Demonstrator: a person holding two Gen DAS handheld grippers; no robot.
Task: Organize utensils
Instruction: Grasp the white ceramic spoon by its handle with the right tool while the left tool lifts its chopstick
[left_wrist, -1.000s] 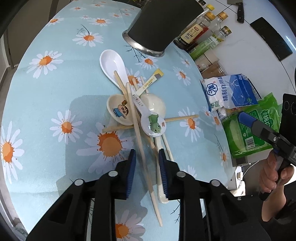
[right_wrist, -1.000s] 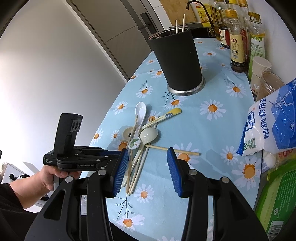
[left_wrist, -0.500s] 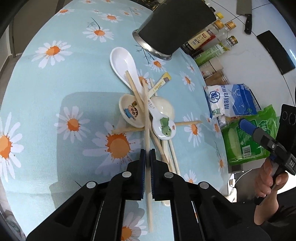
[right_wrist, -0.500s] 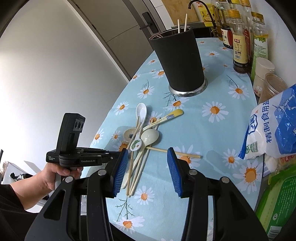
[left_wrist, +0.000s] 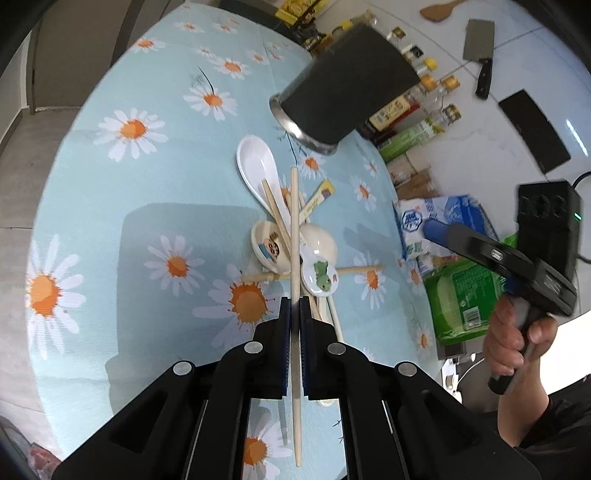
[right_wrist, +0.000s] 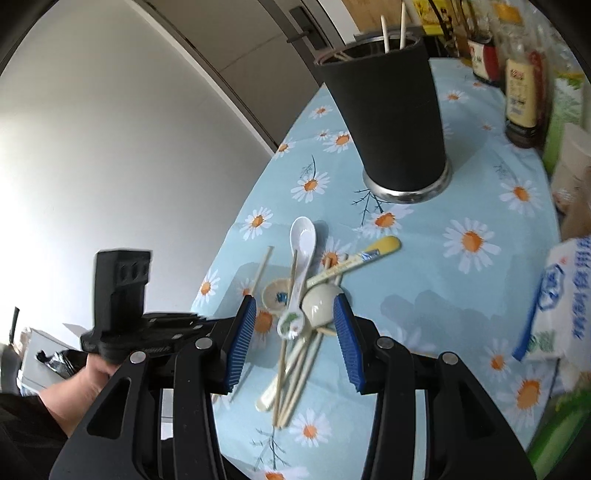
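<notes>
Left wrist: hand-held gripper clamps chopstick.

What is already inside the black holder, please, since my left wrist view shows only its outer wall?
Observer: Two pale chopstick ends stick up out of the black holder.
Operator: Thank you. I see the right gripper only from the side; are its jaws open?
Observer: Yes, the right gripper has its jaws apart with nothing pressed between the pads; it hangs over the spoons.
</notes>
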